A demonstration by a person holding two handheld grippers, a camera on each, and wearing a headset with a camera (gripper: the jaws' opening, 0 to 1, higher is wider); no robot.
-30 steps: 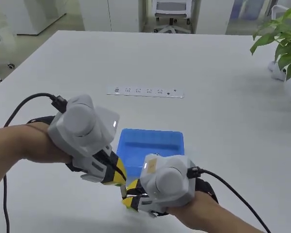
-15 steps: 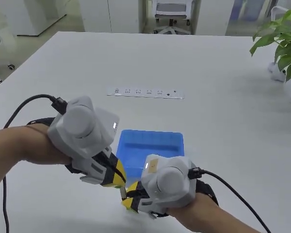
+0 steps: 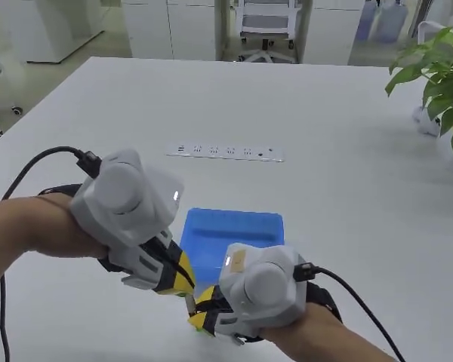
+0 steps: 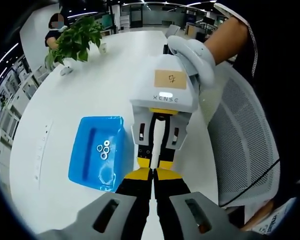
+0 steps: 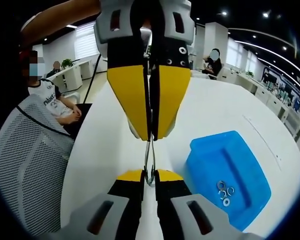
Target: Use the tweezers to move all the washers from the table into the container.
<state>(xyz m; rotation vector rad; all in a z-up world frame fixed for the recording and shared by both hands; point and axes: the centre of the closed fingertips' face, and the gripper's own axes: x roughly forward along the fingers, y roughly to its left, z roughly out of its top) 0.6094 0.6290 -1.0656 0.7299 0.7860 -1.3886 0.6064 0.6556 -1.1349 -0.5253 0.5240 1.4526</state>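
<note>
1. We find the left gripper (image 3: 183,275) and the right gripper (image 3: 198,309) tip to tip over the white table (image 3: 340,196), just in front of the blue container (image 3: 241,226).
2. In the right gripper view, the tweezers (image 5: 149,155) run between the yellow jaws of the left gripper (image 5: 150,137) down into the right gripper (image 5: 149,175). Both pairs of jaws stand narrow, pinched on the tweezers.
3. The left gripper view shows the left gripper (image 4: 153,172) pressed together, with the right gripper (image 4: 153,161) facing it head-on.
4. A small cluster of washers (image 4: 104,149) lies on the floor of the container (image 4: 87,167); we see the same washers (image 5: 224,192) and container (image 5: 215,145) from the other side.
5. Surroundings: a power strip (image 3: 225,152) beyond the container, a potted plant (image 3: 438,68) at the table's far right, an office chair (image 3: 266,19) past the far edge, and a mesh chair (image 5: 25,150) with a seated person (image 5: 50,100) behind.
6. Obstructions: in the head view the white gripper bodies cover the jaws' meeting point and the container's near edge, and we cannot make out the tweezers there.
7. The tweezers' tips are hidden between the left jaws.
</note>
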